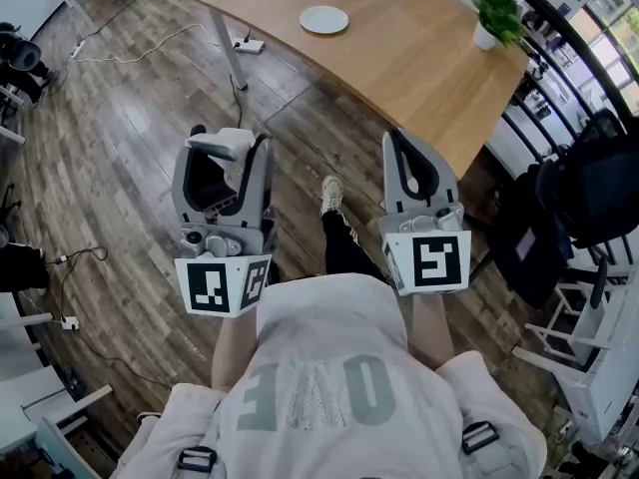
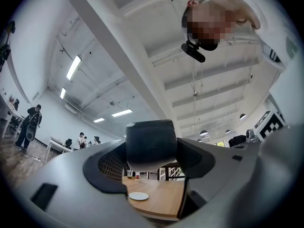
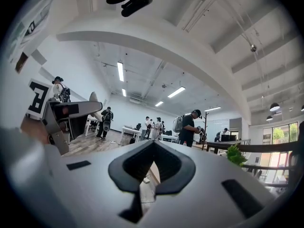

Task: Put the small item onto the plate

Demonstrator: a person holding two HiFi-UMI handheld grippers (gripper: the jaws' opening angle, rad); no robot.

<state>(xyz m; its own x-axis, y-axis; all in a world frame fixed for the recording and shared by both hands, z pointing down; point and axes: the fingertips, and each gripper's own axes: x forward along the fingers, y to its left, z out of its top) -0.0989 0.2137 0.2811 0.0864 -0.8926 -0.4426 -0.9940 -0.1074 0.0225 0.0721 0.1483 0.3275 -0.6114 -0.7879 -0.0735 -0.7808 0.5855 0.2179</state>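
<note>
The left gripper (image 1: pixel 228 154) has its fingers (image 1: pixel 263 173) pinching the small item (image 2: pixel 151 145), a blocky piece that looks pale from the head view and dark from the left gripper view, where it fills the gap between the two fingers near their tips. The right gripper (image 1: pixel 401 146) is just beside it at about the same height; its fingers are pressed together with nothing between them. Both grippers are over the wooden floor (image 1: pixel 130 138), short of the tabletop (image 1: pixel 409 63). The plate (image 1: pixel 323 19) lies well ahead of both pairs of fingers, flat on the tabletop near its far edge, ahead of the gap between the two grippers and well apart from the held item. In the left gripper view it shows low in the opening between the fingers, below the item. A potted plant (image 1: pixel 496 10) stands on the tabletop ahead of the right fingers and off to their right. A power strip (image 1: pixel 249 45) lies on the floor ahead of the left fingers, beside a table leg. The person's shoe (image 1: pixel 331 194) shows on the floor between the two grippers.
</note>
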